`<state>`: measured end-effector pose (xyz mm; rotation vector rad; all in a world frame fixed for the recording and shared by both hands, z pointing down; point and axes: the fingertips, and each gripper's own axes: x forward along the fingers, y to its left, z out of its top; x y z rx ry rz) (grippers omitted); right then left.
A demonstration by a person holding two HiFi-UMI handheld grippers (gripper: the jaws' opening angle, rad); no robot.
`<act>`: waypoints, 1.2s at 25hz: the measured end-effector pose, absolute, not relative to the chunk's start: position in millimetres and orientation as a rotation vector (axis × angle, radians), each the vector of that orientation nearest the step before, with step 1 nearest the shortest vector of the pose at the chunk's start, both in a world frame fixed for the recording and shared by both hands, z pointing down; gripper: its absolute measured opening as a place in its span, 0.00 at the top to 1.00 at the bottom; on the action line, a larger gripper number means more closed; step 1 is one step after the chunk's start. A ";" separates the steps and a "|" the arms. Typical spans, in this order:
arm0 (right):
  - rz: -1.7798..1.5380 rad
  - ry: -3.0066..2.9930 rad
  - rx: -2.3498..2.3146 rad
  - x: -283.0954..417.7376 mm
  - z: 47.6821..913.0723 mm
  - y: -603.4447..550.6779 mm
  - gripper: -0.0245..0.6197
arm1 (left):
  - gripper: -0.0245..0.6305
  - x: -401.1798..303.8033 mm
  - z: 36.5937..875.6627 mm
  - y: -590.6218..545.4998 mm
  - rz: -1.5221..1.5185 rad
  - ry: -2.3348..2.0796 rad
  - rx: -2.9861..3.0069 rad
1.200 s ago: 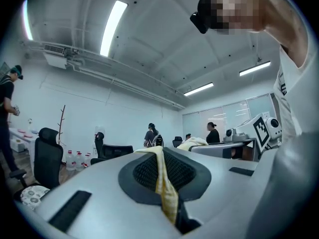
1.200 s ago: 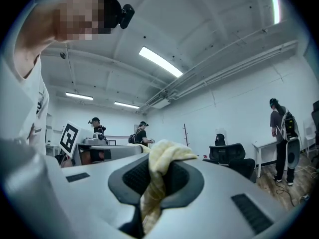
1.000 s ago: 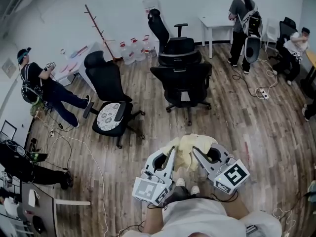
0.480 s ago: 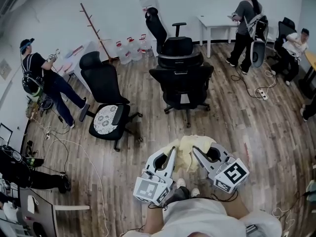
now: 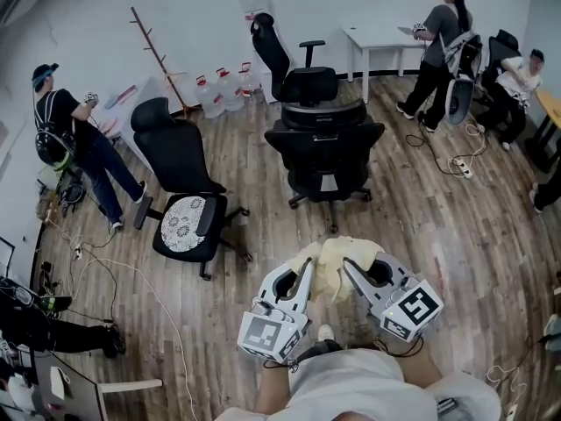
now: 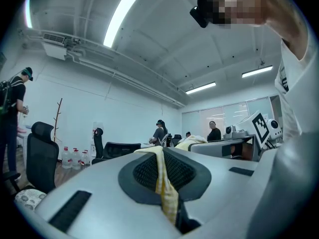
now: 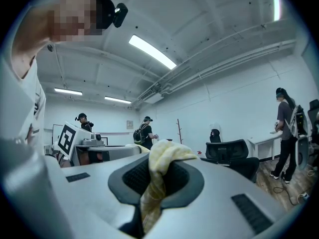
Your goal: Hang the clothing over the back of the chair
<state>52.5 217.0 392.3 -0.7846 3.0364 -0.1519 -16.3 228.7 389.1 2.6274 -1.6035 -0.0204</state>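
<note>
A pale yellow piece of clothing [image 5: 335,261] hangs bunched between my two grippers, low in the head view. My left gripper [image 5: 307,268] is shut on its left part; the yellow cloth [image 6: 164,180] shows pinched between the jaws in the left gripper view. My right gripper [image 5: 348,267] is shut on the right part, the cloth [image 7: 158,178] bulging out over the jaws. A black office chair [image 5: 326,152] stands straight ahead with its mesh back towards me. A second black chair [image 5: 302,77] with a headrest stands right behind it.
Another black chair [image 5: 180,196] with a white patterned seat cushion stands at the left. A wooden coat stand [image 5: 156,55], water jugs [image 5: 219,90] and a white table [image 5: 381,40] line the far wall. People stand at left [image 5: 74,143] and far right [image 5: 443,46]. Cables [image 5: 460,160] trail on the wooden floor.
The chairs have come closer and lower in the head view as I walk forward. Both grippers hold the clothing the same way. The people at left and right have shifted.
</note>
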 end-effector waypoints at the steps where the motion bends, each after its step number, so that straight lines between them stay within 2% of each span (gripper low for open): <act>1: -0.149 3.035 -0.791 48.4 392.3 214.0 0.89 | 0.93 -20.2 389.1 225.3 -0.021 -1.595 2.634; 9: -0.152 3.016 -0.848 29.5 389.2 190.4 0.89 | 0.93 -41.4 386.5 197.5 -0.028 -1.550 2.656; 30: -0.221 3.000 -0.811 31.2 403.6 72.8 0.89 | 0.93 -36.8 397.6 78.8 0.017 -1.551 2.635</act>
